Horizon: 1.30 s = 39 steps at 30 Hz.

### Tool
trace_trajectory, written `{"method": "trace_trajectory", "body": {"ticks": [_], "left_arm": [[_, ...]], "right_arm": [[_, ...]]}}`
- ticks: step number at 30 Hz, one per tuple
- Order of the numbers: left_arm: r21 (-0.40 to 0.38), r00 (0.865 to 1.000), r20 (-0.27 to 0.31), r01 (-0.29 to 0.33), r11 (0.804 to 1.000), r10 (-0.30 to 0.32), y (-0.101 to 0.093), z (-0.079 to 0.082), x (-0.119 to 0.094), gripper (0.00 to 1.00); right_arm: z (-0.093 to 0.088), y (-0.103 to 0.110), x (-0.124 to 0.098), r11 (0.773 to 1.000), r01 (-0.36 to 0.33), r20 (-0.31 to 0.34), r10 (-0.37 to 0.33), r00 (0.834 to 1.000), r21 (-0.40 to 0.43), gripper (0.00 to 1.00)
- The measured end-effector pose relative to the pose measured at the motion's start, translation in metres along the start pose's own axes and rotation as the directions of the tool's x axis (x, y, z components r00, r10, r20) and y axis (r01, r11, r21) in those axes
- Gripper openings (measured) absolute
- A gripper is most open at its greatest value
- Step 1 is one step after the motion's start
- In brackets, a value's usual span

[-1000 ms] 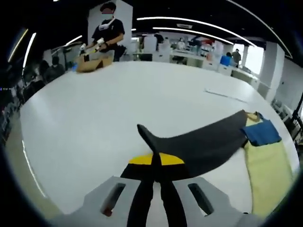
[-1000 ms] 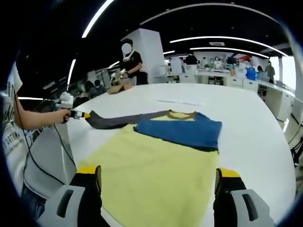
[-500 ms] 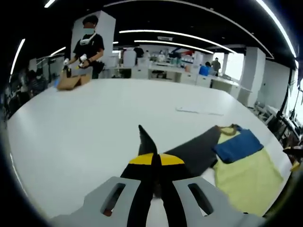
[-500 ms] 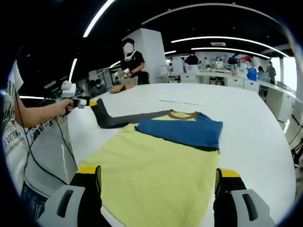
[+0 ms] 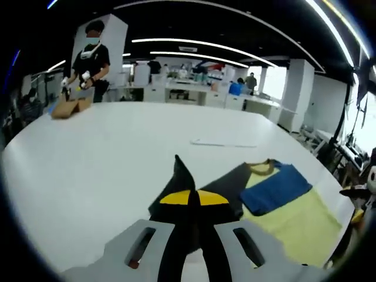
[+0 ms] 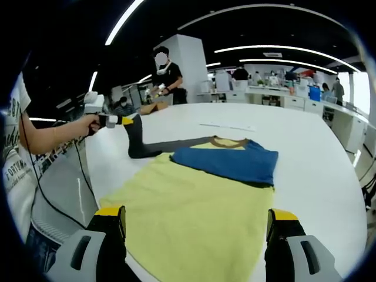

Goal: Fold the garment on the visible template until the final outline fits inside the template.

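White table carries our yellow garment. Our left gripper pinches the grey sleeve; our right gripper hangs spread. We should lay the sleeve flat across the body, without bunching.

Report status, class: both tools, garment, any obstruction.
Left tool shut on dark grey sleeve, lifting it. Right tool open above yellow shirt body. Blue sleeve folded across chest. Nothing obstructing on the white table.
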<state>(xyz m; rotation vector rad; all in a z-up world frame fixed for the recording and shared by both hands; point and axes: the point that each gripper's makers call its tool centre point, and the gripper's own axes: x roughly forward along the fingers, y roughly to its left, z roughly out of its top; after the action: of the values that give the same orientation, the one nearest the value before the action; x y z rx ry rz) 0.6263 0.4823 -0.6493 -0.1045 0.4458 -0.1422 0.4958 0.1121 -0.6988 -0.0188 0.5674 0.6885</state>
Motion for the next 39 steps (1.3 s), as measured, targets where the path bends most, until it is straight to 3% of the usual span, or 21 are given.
{"method": "trace_trajectory", "body": {"ticks": [20, 27, 32, 39], "left_arm": [[-0.02, 0.987, 0.048, 0.153, 0.988, -0.152, -0.075, 0.027, 0.027, 0.0], [-0.026, 0.978, 0.071, 0.199, 0.98, -0.197, -0.102, 0.039, 0.034, 0.0], [-0.014, 0.964, 0.092, 0.253, 0.967, -0.251, -0.128, 0.048, 0.039, 0.0], [-0.009, 0.953, 0.088, 0.293, 0.956, -0.291, -0.155, 0.052, 0.049, 0.0]], "right_arm": [[-0.003, 0.004, -0.001, 1.0, -0.013, -0.019, 0.013, 1.0, -0.014, 0.99], [-0.005, 0.006, 0.0, 1.0, -0.019, -0.026, 0.019, 0.999, -0.015, 0.99], [-0.004, 0.003, -0.002, 1.0, -0.013, -0.026, 0.012, 1.0, -0.017, 0.99], [-0.007, 0.003, -0.002, 1.0, -0.016, -0.034, 0.015, 0.999, -0.021, 0.99]]}}
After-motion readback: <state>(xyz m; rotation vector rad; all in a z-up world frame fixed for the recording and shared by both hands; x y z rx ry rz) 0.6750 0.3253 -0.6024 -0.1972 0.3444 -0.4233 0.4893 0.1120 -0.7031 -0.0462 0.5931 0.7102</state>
